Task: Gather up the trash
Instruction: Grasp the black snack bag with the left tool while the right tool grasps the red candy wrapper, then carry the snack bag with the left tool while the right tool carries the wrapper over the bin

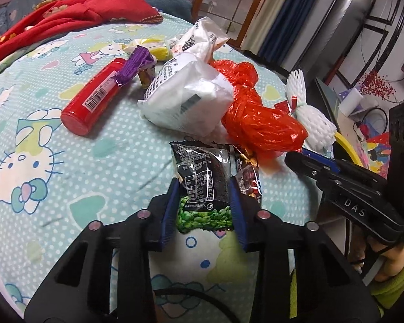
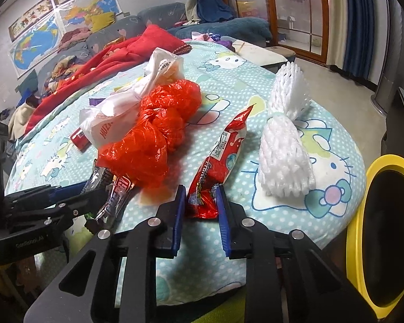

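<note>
My left gripper (image 1: 204, 181) is shut on a black and green snack packet (image 1: 202, 167), its blue pads pressing on both sides of it on the cartoon-cat sheet (image 1: 40, 161). My right gripper (image 2: 200, 188) is shut on the near end of a red snack wrapper (image 2: 218, 158), which lies flat on the sheet. In the left wrist view the right gripper (image 1: 296, 158) reaches in from the right, below an orange plastic bag (image 1: 256, 118). The left gripper (image 2: 54, 191) shows at the left edge of the right wrist view.
Loose trash lies on the sheet: a red can (image 1: 94, 97), a purple wrapper (image 1: 136, 64), a white plastic bag (image 1: 185, 99), a white foam net (image 2: 285, 145), a dark wrapper (image 1: 246, 180). A yellow-rimmed bin (image 2: 357, 242) stands at the right. A red blanket (image 1: 67, 21) lies at the far side.
</note>
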Tool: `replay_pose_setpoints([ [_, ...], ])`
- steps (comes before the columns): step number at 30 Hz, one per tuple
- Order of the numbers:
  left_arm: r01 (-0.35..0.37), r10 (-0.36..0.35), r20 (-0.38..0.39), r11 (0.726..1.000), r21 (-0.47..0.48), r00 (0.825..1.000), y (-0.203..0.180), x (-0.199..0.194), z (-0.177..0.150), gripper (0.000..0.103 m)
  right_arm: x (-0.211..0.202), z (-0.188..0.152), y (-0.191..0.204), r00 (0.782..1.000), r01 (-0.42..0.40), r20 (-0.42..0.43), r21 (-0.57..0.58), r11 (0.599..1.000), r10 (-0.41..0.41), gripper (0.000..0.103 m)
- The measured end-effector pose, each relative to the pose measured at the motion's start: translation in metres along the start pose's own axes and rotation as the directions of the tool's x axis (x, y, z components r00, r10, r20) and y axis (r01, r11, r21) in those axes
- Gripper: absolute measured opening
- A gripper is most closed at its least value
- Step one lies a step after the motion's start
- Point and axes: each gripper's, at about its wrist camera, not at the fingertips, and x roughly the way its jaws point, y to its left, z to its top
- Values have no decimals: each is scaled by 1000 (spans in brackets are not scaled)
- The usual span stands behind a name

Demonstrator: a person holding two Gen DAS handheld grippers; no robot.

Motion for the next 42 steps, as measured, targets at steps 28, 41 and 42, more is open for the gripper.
replay_pose_setpoints([
  [28, 105, -115, 142, 992, 74, 983, -38, -65, 9, 23, -71, 17, 2, 982, -46, 180, -58, 997, 56, 22],
  [41, 178, -210, 134, 960, 218, 968, -98, -71, 11, 23, -121, 24, -29, 959, -31, 283, 13, 999, 26, 22],
  [42, 184, -217, 132, 956, 228, 967, -103, -71, 11, 23, -123, 23, -32, 958, -30, 287, 19, 999, 24, 22],
])
